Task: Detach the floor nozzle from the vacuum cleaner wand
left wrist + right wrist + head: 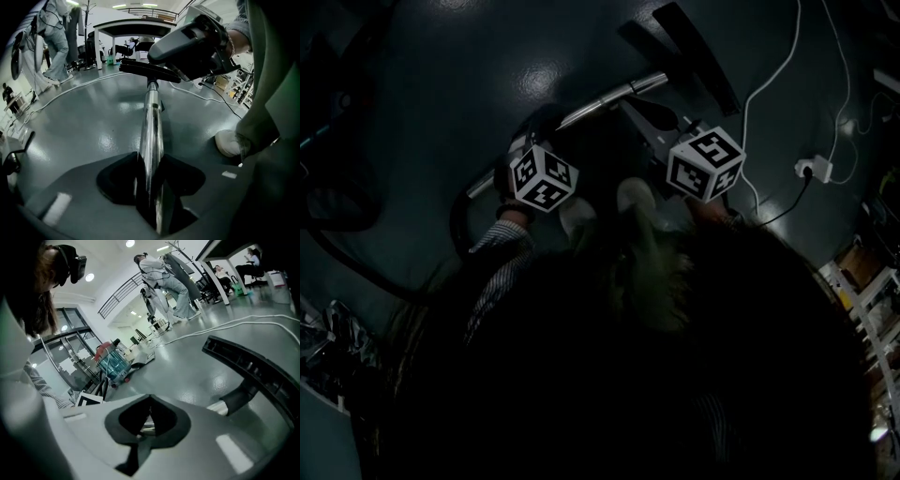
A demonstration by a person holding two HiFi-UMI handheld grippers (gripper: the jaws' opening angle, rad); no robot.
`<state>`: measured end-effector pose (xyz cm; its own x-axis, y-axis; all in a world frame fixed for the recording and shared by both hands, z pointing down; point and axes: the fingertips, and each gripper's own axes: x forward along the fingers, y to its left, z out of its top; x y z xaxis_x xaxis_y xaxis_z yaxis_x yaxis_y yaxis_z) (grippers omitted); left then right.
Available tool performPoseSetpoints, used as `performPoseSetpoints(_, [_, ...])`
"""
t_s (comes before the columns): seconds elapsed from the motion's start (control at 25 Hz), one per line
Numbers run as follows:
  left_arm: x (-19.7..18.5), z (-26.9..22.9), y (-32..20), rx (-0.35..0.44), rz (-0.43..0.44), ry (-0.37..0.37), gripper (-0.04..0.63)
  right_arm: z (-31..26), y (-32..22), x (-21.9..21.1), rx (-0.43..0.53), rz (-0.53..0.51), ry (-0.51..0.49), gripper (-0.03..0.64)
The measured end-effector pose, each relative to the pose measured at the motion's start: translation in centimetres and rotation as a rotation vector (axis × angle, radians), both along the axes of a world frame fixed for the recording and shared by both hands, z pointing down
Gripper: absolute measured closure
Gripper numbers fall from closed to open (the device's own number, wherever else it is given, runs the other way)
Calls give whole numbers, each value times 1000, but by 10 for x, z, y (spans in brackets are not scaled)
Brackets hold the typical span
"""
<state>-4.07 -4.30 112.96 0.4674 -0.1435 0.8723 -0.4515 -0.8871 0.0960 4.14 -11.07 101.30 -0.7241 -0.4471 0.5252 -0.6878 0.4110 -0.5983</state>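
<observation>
- Ceiling lights (89, 276) are glaring off a glossy grey floor (84, 126).
- A white table (136, 24) is standing at the far end.
- White cables (225, 326) are trailing across the floor.

A: Any words, brands or numbers you can read anywhere?
B: None. The left marker cube (543, 178) and the right marker cube (705, 165) beside it carry only black-and-white square patterns, no letters or digits.
</observation>
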Motion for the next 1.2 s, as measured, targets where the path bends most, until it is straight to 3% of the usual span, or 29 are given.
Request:
performPoseSetpoints(0.24, [-3,-49,-5,21,-30,0,414,-50,5,3,25,-10,-7,615])
performPoseSetpoints(0.52, [-13,-159,-13,57,-45,-13,413,-160,8,-4,60,25,-47,615])
performPoseSetpoints(0.88, [-30,-364,-47,153,-96,-10,413,-374,-5,-8,171,77,-113,615])
performPoseSetpoints(1.2, [-44,-567,-107,310,-208,40,413,-566,-37,-7,347,128,-165,615])
